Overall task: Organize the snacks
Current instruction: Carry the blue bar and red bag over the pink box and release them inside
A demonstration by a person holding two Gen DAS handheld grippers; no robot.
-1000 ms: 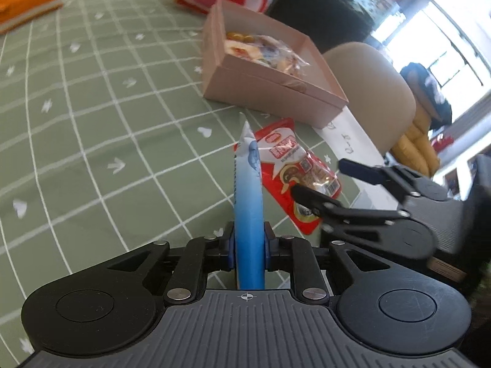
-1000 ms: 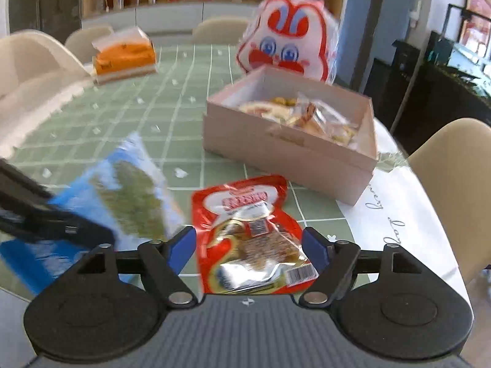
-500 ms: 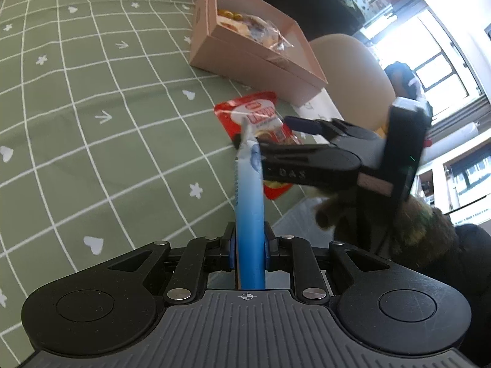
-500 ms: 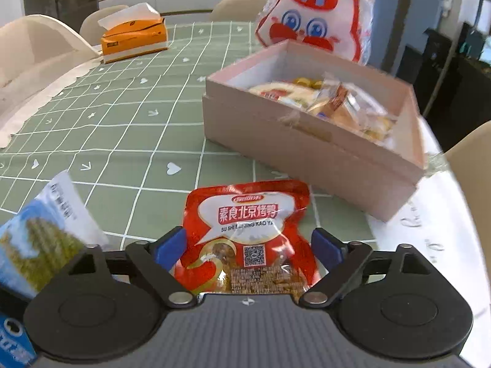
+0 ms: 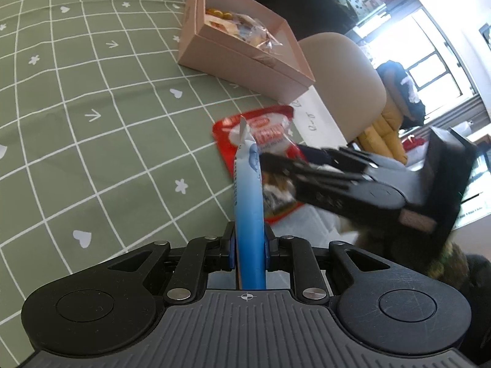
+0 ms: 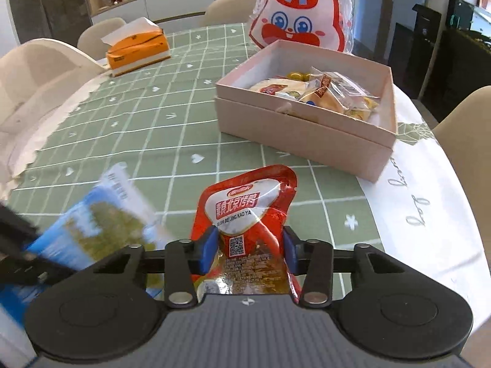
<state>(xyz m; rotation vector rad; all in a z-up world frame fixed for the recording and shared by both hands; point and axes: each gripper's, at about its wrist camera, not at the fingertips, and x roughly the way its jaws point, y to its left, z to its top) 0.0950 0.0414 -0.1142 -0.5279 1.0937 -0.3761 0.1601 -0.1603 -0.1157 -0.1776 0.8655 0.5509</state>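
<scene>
- The red snack packet (image 6: pixel 245 214) lies at the near table edge, the right gripper (image 6: pixel 250 250) with its jaws pressed on both its sides.
- The blue packet (image 5: pixel 248 202) stands edge-on, clamped in the left gripper (image 5: pixel 248 250).
- At 1 o'clock from the red packet sits the pink box (image 6: pixel 307 128) holding wrapped snacks; nothing lies between them.
- Only the right view shows the rabbit bag (image 6: pixel 302 15) whole and the orange tissue box (image 6: pixel 138 52) at 11 o'clock; the blue packet's face is blurred there, perhaps a landscape print.
</scene>
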